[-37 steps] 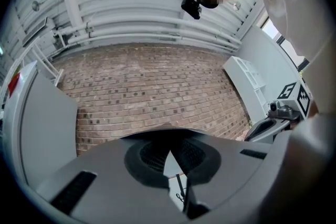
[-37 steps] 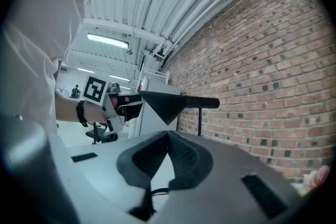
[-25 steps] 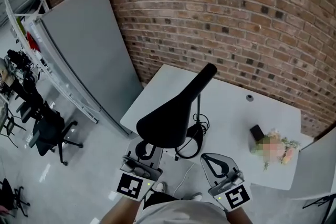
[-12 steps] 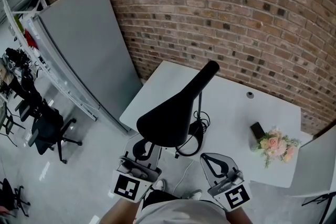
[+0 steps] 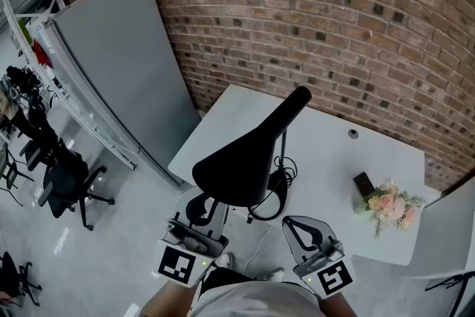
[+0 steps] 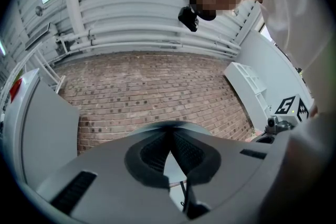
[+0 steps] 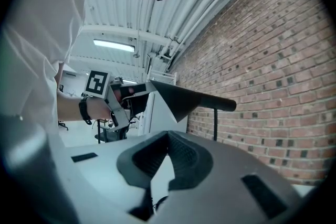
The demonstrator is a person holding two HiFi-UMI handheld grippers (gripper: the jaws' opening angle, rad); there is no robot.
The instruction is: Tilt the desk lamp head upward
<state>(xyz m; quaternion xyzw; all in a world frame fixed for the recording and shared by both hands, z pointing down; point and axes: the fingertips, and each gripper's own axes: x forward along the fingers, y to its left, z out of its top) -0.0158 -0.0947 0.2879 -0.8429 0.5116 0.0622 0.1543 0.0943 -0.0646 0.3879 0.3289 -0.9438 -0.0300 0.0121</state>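
Note:
A black desk lamp stands on the white table [image 5: 326, 167]. Its wide flat head [image 5: 237, 167] slopes down toward me from a thin pole [image 5: 282, 148], and in the right gripper view the lamp head [image 7: 181, 98] shows as a dark wedge. My left gripper [image 5: 202, 211] sits just under the head's near edge, partly hidden by it, jaws meeting with nothing between them [image 6: 169, 136]. My right gripper [image 5: 300, 232] hovers at the table's front edge, right of the lamp, shut and empty [image 7: 168, 136]. The right gripper view shows the left gripper [image 7: 113, 97] right at the head's wide end.
A coiled black cable [image 5: 269, 198] lies round the lamp's foot. A small black box [image 5: 364, 184] and a bunch of flowers [image 5: 390, 206] rest at the table's right. A brick wall [image 5: 334, 26] is behind, a grey panel [image 5: 119, 63] and office chairs [image 5: 67, 185] at left.
The left gripper has drifted slightly down and left under the lamp head. The lamp and the right gripper look unchanged.

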